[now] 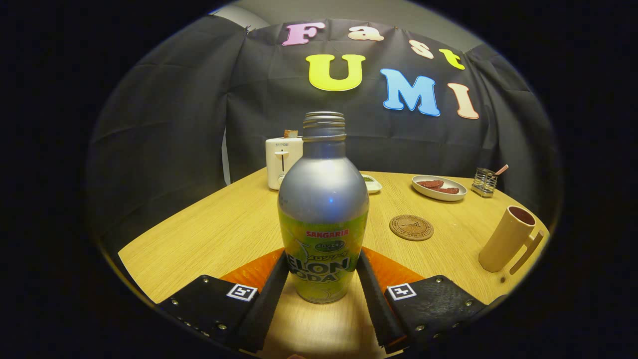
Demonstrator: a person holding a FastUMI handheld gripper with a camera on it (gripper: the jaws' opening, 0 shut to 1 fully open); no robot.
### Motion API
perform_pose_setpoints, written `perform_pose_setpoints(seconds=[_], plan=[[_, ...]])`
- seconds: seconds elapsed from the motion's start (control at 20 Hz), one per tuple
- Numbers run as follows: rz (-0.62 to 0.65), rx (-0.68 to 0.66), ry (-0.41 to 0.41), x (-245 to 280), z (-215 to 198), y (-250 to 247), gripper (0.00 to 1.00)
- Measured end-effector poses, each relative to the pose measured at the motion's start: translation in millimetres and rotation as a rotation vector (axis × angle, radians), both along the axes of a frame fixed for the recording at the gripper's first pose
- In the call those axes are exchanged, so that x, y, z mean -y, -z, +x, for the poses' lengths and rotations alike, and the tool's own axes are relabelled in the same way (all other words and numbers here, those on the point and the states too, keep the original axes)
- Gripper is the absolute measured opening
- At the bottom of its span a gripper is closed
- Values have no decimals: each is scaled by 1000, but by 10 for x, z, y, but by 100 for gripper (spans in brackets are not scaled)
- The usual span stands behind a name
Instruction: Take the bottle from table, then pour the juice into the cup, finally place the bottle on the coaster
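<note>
On the big yellow wooden table [214, 234], the silver and green metal bottle [323, 209] stood upright with no cap, between the fingers of the gripper [323, 279]. Both fingers touched its sides, seemingly clamped. The taking step looked nearly done. Next it needed lifting toward the tall tan cup [506, 239], past the small round brown coaster [411, 227].

We see a light wooden table [219, 234] against a black cloth wall [164, 124], dimly lit, pale wall [398, 15] above.
</note>
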State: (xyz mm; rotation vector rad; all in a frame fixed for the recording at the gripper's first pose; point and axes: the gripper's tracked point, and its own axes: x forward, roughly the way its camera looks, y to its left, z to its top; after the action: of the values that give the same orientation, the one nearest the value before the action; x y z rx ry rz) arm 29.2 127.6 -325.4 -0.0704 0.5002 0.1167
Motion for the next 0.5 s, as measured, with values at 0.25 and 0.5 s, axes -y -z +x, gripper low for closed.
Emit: perform_pose_setpoints(seconds=[0.25,0.5], plan=[[72,-1,22,53,31,-139,78],[200,2,74,181,131,-373,75]])
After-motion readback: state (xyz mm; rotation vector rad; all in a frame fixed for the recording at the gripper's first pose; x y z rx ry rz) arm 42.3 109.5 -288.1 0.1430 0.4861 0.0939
